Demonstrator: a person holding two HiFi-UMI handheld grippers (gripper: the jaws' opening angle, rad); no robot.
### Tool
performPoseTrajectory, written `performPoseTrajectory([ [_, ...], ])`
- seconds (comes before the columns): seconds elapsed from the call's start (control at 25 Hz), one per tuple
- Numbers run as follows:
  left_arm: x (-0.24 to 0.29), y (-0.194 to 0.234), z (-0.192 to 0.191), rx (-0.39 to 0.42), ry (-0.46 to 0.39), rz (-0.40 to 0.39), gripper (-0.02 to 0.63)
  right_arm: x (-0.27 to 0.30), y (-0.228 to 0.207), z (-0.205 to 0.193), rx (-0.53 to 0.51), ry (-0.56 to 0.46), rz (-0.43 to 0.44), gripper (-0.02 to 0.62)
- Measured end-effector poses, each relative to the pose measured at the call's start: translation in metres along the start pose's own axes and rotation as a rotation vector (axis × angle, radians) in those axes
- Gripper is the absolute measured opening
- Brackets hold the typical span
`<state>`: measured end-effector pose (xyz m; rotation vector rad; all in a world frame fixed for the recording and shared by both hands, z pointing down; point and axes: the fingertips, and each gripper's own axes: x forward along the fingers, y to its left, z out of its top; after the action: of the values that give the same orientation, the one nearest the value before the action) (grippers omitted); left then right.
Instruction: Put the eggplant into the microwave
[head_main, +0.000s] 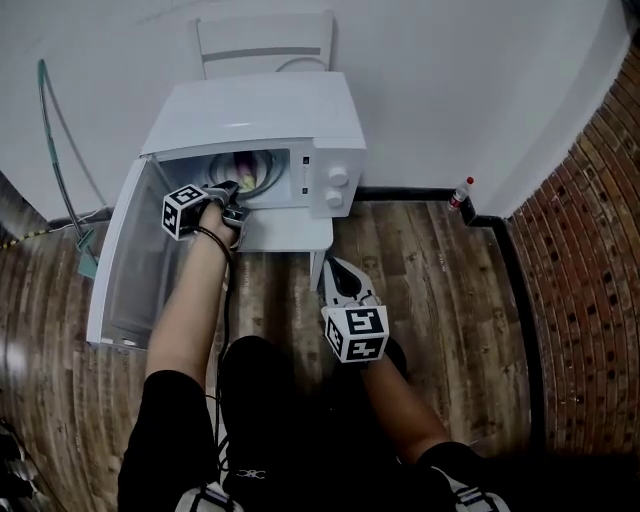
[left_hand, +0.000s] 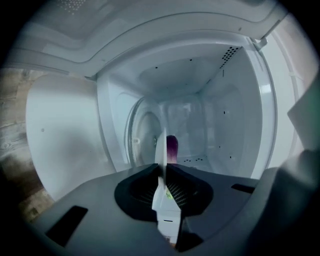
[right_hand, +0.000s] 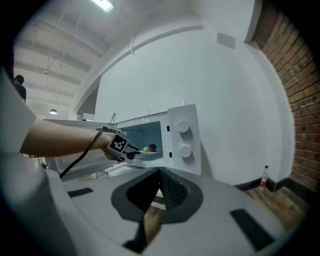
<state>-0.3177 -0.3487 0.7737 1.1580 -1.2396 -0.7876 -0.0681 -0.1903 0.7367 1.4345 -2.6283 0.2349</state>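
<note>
Left gripper (left_hand: 162, 166) jaws are closed on the rim of a white plate (left_hand: 161, 150), which is seen edge-on btwn them, and the eggplant (left_hand: 171, 146) is sat on that plate just past the tips. Plate + eggplant are already inside the microwave (head_main: 260, 115) cavity, w/ the door (head_main: 125, 265) swung wide open to the left. Whether the plate is fully set down on the cavity floor can't be told from here. Right gripper (right_hand: 160, 171) is parked well back from the oven, jaws pressed together w/ nothing in them. So the main bit looks basically done imo. What's left is the plate being let go, the left gripper being pulled out, and prob the door being shut
</note>
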Motion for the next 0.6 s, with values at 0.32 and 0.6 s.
performPoseTrajectory([
  [0.32, 0.011, 0.006, 0.011, 0.248, -0.018, 0.138, 0.04, -0.009, -0.012, -0.008, 0.002, 0.01, -0.035, 0.014],
  [0.6, 0.009, 0.006, 0.025, 0.838, -0.044, 0.345, 0.098, -0.007, -0.007, -0.007, -0.003, 0.013, -0.025, 0.014],
])
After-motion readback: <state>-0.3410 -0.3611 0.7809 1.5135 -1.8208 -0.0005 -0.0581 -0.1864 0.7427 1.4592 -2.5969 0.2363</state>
